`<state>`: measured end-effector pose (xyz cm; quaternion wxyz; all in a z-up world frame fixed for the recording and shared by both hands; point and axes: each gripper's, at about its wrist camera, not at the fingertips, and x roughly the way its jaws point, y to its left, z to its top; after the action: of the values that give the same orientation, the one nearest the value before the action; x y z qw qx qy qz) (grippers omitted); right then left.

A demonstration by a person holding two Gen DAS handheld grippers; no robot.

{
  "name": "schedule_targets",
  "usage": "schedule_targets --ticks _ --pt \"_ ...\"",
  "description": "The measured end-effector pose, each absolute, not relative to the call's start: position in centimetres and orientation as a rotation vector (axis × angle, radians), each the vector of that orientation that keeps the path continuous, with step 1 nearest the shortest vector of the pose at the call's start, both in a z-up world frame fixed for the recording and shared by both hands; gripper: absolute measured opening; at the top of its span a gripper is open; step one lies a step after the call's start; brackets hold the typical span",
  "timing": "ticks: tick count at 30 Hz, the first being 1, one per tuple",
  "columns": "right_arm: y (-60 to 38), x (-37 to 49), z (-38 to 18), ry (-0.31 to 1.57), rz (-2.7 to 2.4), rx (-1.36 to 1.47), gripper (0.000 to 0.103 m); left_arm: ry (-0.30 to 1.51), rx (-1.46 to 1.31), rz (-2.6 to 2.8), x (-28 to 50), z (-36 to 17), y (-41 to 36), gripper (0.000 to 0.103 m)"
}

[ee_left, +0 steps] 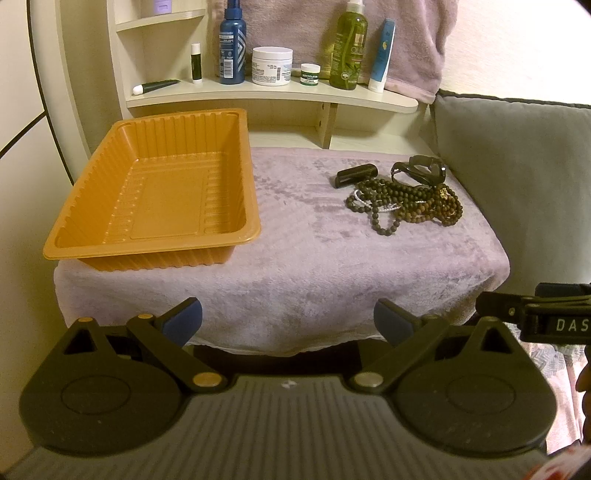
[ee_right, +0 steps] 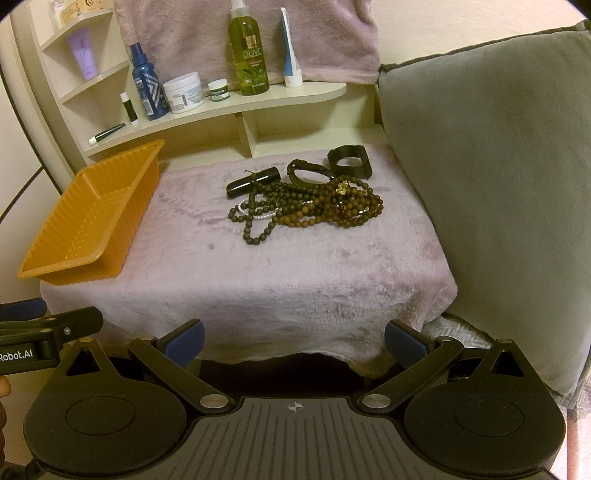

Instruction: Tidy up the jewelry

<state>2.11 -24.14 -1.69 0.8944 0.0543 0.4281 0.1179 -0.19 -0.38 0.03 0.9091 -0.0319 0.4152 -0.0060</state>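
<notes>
An orange ribbed plastic tray (ee_left: 92, 177) (ee_right: 48, 258) stands empty on the left of a lilac towel-covered table (ee_left: 306, 258) (ee_right: 288, 266). At the back right lies a tangled pile of dark and brown bead necklaces (ee_left: 406, 203) (ee_right: 306, 206), with a black tube (ee_left: 356, 173) (ee_right: 251, 182) and black bracelets (ee_left: 417, 168) (ee_right: 347, 158) beside it. My left gripper (ee_left: 288, 321) hangs open before the table's front edge, nothing between its blue pads. My right gripper (ee_right: 293, 339) is open too, just as far back from the beads.
A cream curved shelf (ee_left: 273, 94) (ee_right: 221, 107) behind the table carries several bottles, jars and tubes. A grey cushion (ee_left: 517, 177) (ee_right: 487, 184) walls the right side. A pinkish towel (ee_right: 251, 29) hangs behind the shelf. The other gripper shows at each view's side edge.
</notes>
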Motion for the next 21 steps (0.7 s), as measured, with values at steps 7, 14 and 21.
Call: schedule_targets --ticks 7,14,21 --pt "-24.16 2.08 -1.73 0.887 0.244 0.114 0.103 0.857 -0.068 -0.011 -0.27 0.04 -0.62 0.099" --pt "-24.14 2.09 -1.75 0.887 0.244 0.115 0.103 0.858 -0.069 -0.012 -0.28 0.06 -0.66 0.099" --pt "-24.15 2.07 -1.74 0.887 0.245 0.115 0.103 0.858 -0.069 -0.011 -0.3 0.07 -0.66 0.099"
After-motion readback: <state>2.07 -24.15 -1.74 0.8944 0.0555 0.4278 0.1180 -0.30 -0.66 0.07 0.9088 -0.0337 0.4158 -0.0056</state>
